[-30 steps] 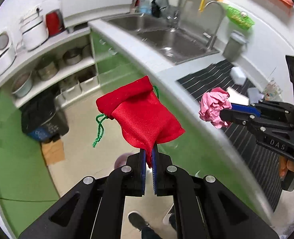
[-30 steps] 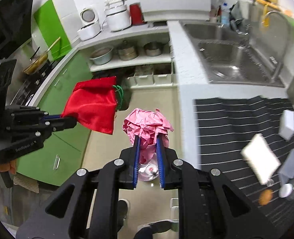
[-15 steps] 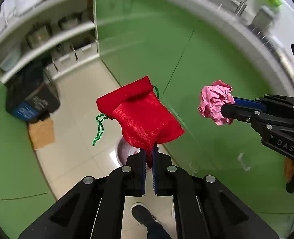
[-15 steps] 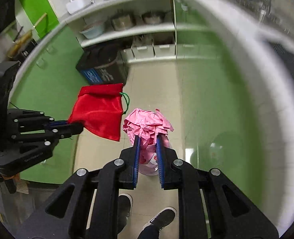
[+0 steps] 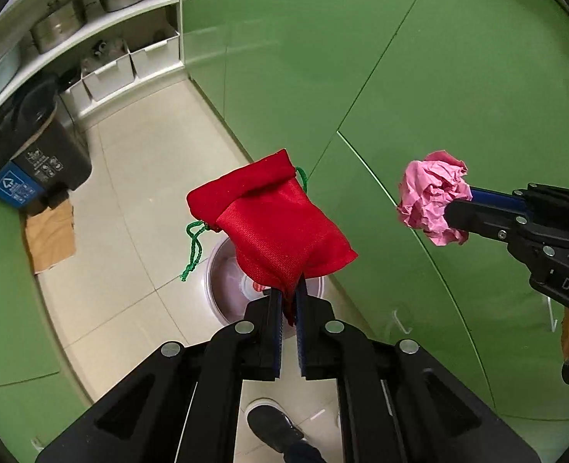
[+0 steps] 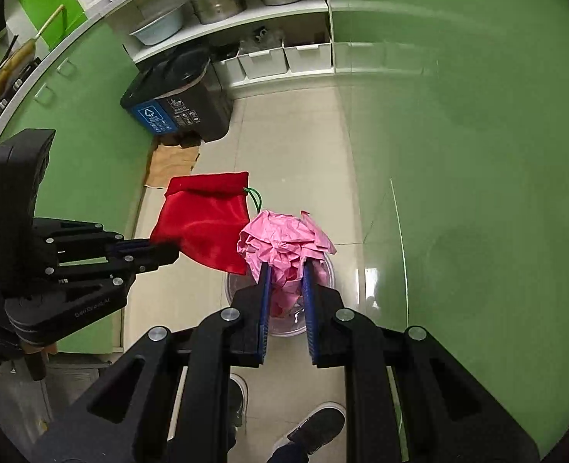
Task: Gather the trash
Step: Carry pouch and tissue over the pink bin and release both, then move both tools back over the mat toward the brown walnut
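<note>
My left gripper (image 5: 290,293) is shut on a corner of a red drawstring pouch (image 5: 273,223) with a green cord, held above the floor. The pouch also shows in the right wrist view (image 6: 203,220). My right gripper (image 6: 286,270) is shut on a crumpled pink paper ball (image 6: 284,243), which also shows at the right of the left wrist view (image 5: 433,202). Both are held over a small clear bin (image 5: 226,274) on the floor, with trash inside, partly hidden by the pouch and paper (image 6: 319,301).
Green cabinet doors (image 5: 381,77) stand close on the right. A black recycling bin (image 6: 180,96) stands by open shelves with pots (image 6: 215,4) and white boxes. Flattened cardboard (image 5: 51,231) lies on the tiled floor. The person's shoes (image 6: 315,428) are below.
Both grippers have dropped from counter height to down in front of the cabinets, still holding the pouch and paper. The sink and counter have left view; the floor bin is closer.
</note>
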`<state>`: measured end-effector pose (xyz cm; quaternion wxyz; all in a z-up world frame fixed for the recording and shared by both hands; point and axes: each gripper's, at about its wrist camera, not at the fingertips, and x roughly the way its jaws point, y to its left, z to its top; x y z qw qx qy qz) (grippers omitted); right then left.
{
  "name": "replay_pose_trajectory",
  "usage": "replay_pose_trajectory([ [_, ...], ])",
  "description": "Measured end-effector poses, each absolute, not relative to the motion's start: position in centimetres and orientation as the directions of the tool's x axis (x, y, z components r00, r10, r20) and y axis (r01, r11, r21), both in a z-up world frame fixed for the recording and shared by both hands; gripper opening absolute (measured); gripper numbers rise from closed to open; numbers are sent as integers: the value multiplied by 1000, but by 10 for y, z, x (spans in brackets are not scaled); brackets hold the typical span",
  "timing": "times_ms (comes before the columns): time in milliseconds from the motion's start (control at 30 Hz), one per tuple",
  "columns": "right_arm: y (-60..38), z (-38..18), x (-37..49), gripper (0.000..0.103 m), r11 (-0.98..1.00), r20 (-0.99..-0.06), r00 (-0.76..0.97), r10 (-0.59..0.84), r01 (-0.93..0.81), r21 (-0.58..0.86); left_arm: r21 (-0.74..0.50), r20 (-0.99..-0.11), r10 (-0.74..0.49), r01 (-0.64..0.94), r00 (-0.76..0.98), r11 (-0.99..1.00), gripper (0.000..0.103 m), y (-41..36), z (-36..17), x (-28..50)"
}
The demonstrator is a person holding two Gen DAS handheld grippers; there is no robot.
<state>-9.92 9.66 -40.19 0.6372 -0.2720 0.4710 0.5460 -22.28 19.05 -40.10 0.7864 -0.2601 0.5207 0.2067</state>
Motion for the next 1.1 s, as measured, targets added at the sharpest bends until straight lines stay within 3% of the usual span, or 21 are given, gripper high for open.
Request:
replay_pose_trajectory([
  [33,96,-403,-99,15,257,-897,-39,440,-952,167,-189,-926,62,-598,373,779,13,190,-402,-222],
  [100,101,-403,-100,15,259,-897,-37,440,-951,166,-178,-924,81,-607,374,775,55,190,-403,-221],
  [133,102,-403,-100,15,259,-897,-36,440,-951,166,-171,-922,95,-614,376,771,98,190,-403,-222],
  [1000,135,-424,-124,17,158,-899,-107,425,-969,190,-149,-907,200,-727,371,671,97,223,-392,-276],
  [1033,138,-425,-125,23,154,-898,-99,428,-971,181,-149,-906,203,-731,370,666,97,224,-392,-278],
  [1100,140,-427,-124,58,158,-898,-89,431,-972,172,-149,-905,211,-739,370,657,97,227,-392,-281],
])
